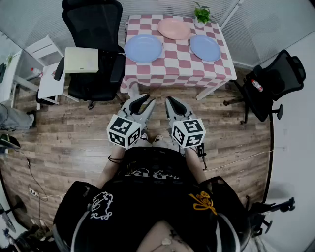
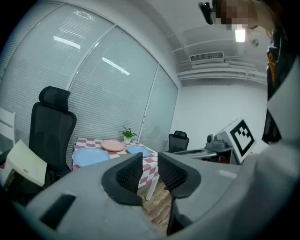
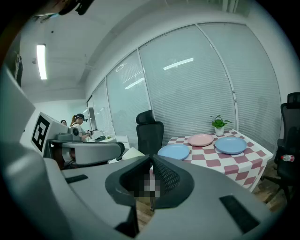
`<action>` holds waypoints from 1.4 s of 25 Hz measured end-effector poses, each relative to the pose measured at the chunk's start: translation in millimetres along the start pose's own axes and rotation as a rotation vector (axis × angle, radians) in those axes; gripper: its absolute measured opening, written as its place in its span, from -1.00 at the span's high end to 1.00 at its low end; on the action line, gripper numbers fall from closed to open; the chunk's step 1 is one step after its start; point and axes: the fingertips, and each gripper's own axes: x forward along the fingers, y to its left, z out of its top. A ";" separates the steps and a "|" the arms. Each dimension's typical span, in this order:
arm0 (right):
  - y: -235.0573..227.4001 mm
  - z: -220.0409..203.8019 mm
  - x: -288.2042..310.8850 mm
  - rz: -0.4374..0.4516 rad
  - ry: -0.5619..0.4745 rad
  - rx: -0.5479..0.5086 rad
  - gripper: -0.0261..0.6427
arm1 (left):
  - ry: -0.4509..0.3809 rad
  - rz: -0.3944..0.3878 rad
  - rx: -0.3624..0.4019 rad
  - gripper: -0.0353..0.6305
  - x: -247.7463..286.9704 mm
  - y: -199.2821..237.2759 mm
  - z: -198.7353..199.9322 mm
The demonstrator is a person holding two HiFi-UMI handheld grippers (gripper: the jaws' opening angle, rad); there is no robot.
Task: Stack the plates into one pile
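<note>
Three plates lie apart on the table with the pink-and-white checked cloth (image 1: 216,71): a blue plate (image 1: 143,48) at the left, a pink plate (image 1: 174,28) at the back and a second blue plate (image 1: 205,47) at the right. All three also show in the left gripper view, blue plate (image 2: 90,156), pink plate (image 2: 112,145), blue plate (image 2: 138,150). Both grippers hang over the wooden floor, well short of the table. My left gripper (image 1: 146,101) (image 2: 150,163) has a narrow gap between its jaws and holds nothing. My right gripper (image 1: 170,100) (image 3: 151,165) is shut and empty.
A small potted plant (image 1: 201,14) stands at the table's back right corner. A black office chair (image 1: 93,74) with a cream box (image 1: 81,60) on it sits left of the table. Another black chair (image 1: 273,81) stands to the right. White furniture (image 1: 47,69) is at far left.
</note>
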 end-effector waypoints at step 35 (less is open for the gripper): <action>-95.4 11.1 67.3 -0.017 0.031 0.058 0.84 | 0.047 -0.031 0.014 0.56 89.3 51.8 7.8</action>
